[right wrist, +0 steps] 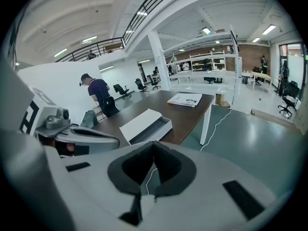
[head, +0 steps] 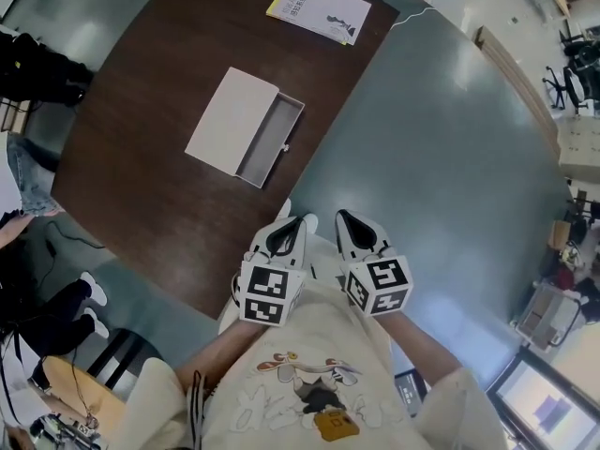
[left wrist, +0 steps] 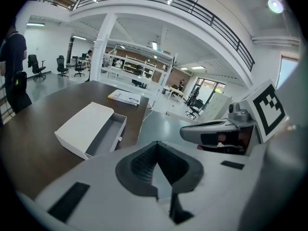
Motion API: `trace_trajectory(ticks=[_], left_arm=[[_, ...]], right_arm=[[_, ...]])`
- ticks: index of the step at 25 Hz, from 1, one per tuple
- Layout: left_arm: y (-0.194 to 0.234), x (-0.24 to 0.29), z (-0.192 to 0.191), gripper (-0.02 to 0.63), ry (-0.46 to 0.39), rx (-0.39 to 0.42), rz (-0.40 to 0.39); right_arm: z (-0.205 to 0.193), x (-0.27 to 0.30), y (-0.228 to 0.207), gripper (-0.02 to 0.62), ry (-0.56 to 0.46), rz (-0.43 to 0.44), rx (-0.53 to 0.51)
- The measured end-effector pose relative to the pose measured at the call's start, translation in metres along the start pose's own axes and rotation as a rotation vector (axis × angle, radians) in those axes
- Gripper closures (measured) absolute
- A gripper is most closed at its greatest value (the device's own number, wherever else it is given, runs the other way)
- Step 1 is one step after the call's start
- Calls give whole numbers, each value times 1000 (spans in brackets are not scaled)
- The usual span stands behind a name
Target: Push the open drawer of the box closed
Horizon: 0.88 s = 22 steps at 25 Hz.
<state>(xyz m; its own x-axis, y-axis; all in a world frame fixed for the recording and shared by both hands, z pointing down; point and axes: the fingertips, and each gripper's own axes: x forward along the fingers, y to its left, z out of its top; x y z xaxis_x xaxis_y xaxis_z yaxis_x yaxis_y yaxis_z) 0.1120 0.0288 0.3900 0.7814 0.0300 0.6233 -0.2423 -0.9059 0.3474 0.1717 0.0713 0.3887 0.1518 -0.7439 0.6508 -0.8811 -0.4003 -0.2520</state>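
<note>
Nearest the operator, the left gripper and the right gripper were held side by side close to the body. Each had its jaws pressed together with nothing between them. Both were well apart from the box.

The box lay flat on the dark table, with its drawer pulled out toward the table edge that bordered the grey floor.

Probable faults:
- The box looked light. A push on the drawer front would likely slide the whole box across the table unless the far side was braced.
- An off-centre push could skew the drawer and jam it.
- The small knob on the drawer front could deflect a closed jaw tip.

Clearances: the drawer front sat near the table edge, so the approach from the floor side was unobstructed. Bare tabletop lay beyond the box. The booklet at the far end was well apart.
</note>
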Motion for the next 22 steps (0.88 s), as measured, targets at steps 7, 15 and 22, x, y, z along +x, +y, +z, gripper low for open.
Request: trace_trajectory(ticks=[7,15,22], left_arm=[[10,6,-6,600,-15,-69,62],[35,24,-27,600,-21,-183,141],[48,30,-50,600,-12,-264,186]], right_arm=[[-3,21,0,588,55,69,-42],[-15,58,4,588,135,148,-161],[-27,85,8,586,200,209,-296]])
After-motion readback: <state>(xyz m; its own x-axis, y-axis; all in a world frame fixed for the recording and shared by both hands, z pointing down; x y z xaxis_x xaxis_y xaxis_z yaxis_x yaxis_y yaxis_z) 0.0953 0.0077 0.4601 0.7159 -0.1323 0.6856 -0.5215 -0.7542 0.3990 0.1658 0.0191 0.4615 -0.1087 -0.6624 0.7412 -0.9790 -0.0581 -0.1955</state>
